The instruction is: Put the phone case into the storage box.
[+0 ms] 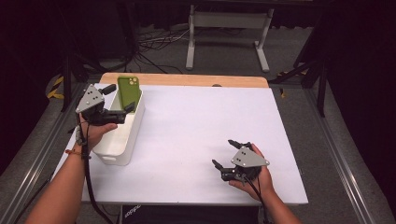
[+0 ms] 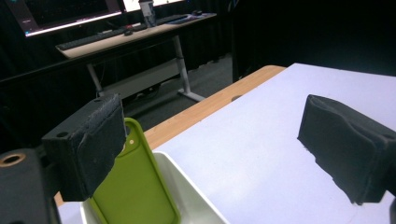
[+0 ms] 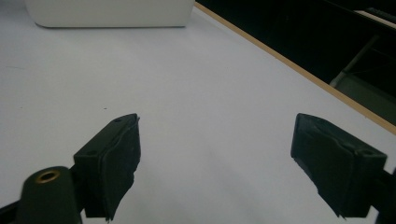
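Note:
A green phone stands upright and leans against the far end of a white bin at the table's left. My left gripper hovers over the bin just in front of the phone, open, with nothing between its jaws. In the left gripper view the phone sits behind the left jaw, inside the bin's rim, and the left gripper is spread wide. My right gripper rests near the table's front right, open and empty. The right gripper view has that gripper above bare white tabletop.
The white tabletop has a wooden strip along its far edge. The bin lies far ahead in the right gripper view. A desk frame and cables lie on the floor beyond the table.

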Tool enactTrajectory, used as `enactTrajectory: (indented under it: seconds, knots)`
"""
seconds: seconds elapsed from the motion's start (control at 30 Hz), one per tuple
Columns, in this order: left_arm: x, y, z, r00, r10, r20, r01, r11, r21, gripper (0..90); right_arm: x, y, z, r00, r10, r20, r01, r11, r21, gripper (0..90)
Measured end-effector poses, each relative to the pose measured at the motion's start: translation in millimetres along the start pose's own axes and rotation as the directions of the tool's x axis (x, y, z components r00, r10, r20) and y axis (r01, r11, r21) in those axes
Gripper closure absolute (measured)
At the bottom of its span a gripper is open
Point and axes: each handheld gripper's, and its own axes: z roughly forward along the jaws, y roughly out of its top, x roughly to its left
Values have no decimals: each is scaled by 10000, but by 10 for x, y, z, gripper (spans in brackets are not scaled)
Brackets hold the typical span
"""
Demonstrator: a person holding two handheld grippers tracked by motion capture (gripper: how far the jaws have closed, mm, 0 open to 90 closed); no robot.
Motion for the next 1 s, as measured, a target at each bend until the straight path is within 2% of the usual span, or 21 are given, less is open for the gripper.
enactTrajectory:
  seconds: [0.63,0.87,1.0]
  knots:
    - [-174,27,-56,9992,172,367,-158,9991,-392,81,7,8,-16,10000,-14,52,14,10000,-31,167]
    - [-239,20,-68,9980,284,558,-265,9991,-336,78,6,13,-27,10000,-11,77,11,10000,-64,167]
    - [-270,6,-81,9980,204,595,-179,9989,-426,74,8,14,-30,10000,-28,80,28,10000,-71,168]
